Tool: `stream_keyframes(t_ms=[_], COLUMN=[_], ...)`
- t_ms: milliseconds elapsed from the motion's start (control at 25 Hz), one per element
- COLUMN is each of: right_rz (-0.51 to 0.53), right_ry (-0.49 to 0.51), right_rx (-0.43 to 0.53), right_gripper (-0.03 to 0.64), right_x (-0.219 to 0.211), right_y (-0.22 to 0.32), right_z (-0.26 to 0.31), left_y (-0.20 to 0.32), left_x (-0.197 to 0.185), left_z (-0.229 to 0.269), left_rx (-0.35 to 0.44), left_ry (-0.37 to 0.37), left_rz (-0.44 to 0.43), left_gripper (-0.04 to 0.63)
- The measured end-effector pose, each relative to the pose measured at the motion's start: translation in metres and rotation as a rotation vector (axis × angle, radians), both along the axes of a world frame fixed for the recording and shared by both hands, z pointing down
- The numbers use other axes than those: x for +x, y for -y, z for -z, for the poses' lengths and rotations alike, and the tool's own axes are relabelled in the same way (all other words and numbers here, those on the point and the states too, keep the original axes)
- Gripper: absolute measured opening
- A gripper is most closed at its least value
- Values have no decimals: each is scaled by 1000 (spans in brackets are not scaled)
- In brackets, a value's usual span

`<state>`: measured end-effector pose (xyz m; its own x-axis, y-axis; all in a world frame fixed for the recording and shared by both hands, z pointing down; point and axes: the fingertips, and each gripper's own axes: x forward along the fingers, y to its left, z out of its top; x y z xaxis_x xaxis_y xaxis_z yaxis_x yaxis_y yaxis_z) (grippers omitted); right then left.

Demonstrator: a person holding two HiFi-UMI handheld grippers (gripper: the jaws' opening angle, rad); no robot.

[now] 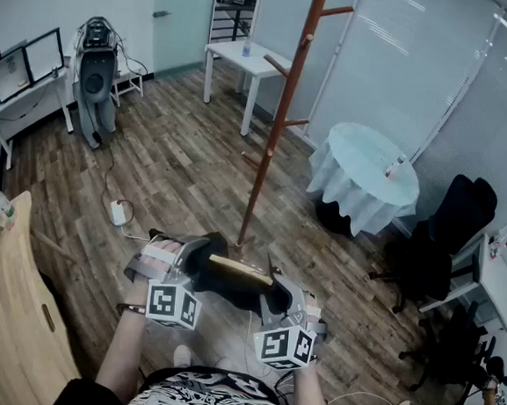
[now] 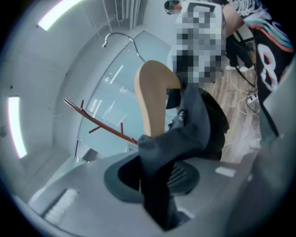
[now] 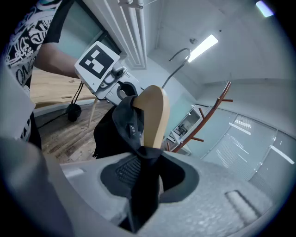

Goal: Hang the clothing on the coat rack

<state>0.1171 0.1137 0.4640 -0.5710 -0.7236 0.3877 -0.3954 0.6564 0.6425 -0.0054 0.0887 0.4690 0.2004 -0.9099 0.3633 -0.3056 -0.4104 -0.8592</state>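
A dark garment hangs on a wooden hanger held between my two grippers at chest height. My left gripper is shut on the garment's left shoulder, and the hanger arm rises above its jaws with the metal hook on top. My right gripper is shut on the other shoulder of the garment, the hanger end standing just beyond. The brown coat rack stands ahead on the floor, its pegs bare; it shows also in the left gripper view and the right gripper view.
A round table with a pale cloth stands right of the rack. Black office chairs are further right. A white table is behind the rack, a desk with monitors at far left, a wooden board near left.
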Motion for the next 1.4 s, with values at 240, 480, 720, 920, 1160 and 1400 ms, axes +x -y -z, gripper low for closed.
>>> stream_keyframes(t_ms=[240,480,720,920,1160,1400], right_rz=[-1,-2,1,23,62,103], right_ry=[5,8,14,27,55,90], right_rx=[3,3,-15,-28,-32,-26], right_gripper=[97,97,97,95,91,87], right_x=[2,7,17,19,20,27], right_y=[4,4,7,4,3,3], right_z=[0,-7,-7,-4,10,12], left_y=[4,3,9,9,16,21], left_x=[2,7,17,20,22,28], left_z=[2,-1,-2,2,16,21], left_rx=[4,-7,-8,-2,20,7], left_ry=[10,5,17,8,18,60], left_rz=[-6,-8,-14,-4,17,13], left_gripper=[81,81,81,83,86,87])
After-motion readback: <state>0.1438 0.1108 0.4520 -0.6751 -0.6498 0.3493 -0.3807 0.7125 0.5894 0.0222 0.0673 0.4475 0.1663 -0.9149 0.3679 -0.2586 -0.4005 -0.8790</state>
